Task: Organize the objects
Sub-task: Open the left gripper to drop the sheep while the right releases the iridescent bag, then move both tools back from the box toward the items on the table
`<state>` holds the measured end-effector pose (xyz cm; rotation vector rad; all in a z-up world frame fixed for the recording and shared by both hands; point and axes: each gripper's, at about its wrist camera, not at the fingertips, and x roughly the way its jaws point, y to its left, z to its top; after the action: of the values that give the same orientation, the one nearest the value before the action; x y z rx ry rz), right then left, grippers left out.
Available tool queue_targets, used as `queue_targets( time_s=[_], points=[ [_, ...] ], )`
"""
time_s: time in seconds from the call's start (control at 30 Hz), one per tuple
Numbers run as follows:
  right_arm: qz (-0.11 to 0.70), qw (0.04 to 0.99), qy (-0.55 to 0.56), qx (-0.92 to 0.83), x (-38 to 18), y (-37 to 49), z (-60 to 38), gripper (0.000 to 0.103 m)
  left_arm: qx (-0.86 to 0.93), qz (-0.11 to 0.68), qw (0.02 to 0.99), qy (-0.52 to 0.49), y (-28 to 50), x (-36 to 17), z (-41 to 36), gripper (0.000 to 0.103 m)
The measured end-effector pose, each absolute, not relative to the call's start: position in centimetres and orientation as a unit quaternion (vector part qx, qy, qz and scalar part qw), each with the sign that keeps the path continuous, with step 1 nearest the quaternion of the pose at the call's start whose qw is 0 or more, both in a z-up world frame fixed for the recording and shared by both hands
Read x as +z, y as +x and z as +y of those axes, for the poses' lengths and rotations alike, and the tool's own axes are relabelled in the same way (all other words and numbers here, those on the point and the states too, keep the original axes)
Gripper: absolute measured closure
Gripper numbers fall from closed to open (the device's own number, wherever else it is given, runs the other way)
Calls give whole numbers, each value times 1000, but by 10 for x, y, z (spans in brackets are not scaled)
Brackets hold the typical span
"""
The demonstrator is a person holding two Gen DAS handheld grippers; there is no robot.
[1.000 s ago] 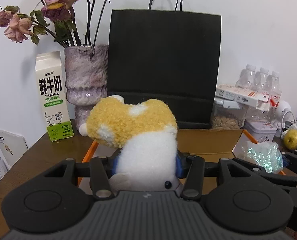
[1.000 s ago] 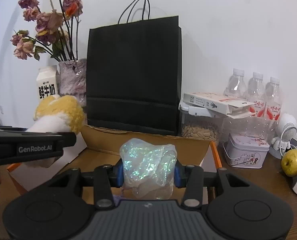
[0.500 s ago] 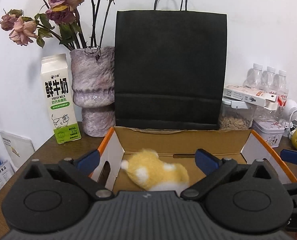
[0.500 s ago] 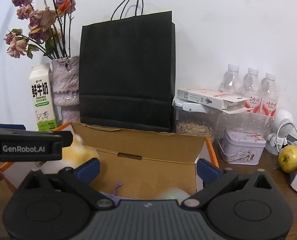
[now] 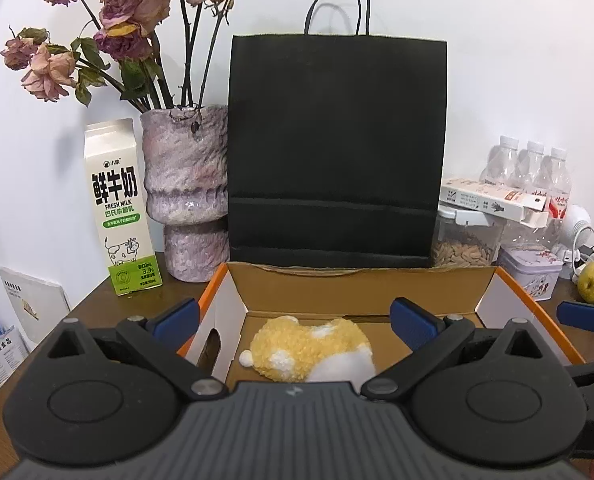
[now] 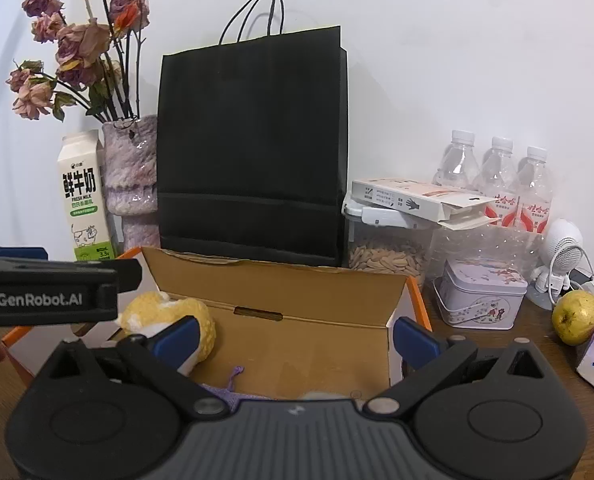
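Observation:
A yellow and white plush toy lies on the floor of the open cardboard box with orange edges. My left gripper is open and empty above the box's near side. The plush also shows in the right wrist view at the box's left. My right gripper is open and empty over the box. A pale bit of the iridescent wrapped item and a purple cloth peek out at the box's near edge, mostly hidden by the gripper body.
A black paper bag stands behind the box. A vase of dried roses and a milk carton stand at the left. Water bottles, a seed jar, a tin and a pear are at the right.
Both grippers opened and released their loads into the box: the plush from the left, the iridescent wrapped item from the right. Both grippers then drew back slightly.

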<state>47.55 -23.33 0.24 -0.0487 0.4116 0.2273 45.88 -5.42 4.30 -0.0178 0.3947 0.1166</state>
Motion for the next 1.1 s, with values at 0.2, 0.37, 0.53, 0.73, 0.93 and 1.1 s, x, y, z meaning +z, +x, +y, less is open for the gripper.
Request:
queue_targets(
  time_s=[0.2, 0.37, 0.53, 0.73, 0.93, 1.1],
  points=[
    [199, 973, -23, 114, 7, 468, -235, 0, 51, 168, 984, -11, 449, 46, -54, 0],
    [195, 973, -27, 118, 13, 460, -235, 0, 49, 146, 988, -8, 436, 49, -56, 0],
    [196, 973, -31, 114, 16, 450, -237, 0, 50, 137, 989, -10, 423, 52, -54, 0],
    [198, 972, -40, 116, 18, 433, -237, 0, 44, 136, 990, -8, 404, 53, -54, 0],
    [194, 973, -44, 117, 20, 410, -240, 0, 35, 139, 990, -7, 383, 51, -52, 0],
    [192, 973, -46, 117, 22, 387, -244, 0, 33, 145, 989, -6, 365, 49, -49, 0]
  ],
)
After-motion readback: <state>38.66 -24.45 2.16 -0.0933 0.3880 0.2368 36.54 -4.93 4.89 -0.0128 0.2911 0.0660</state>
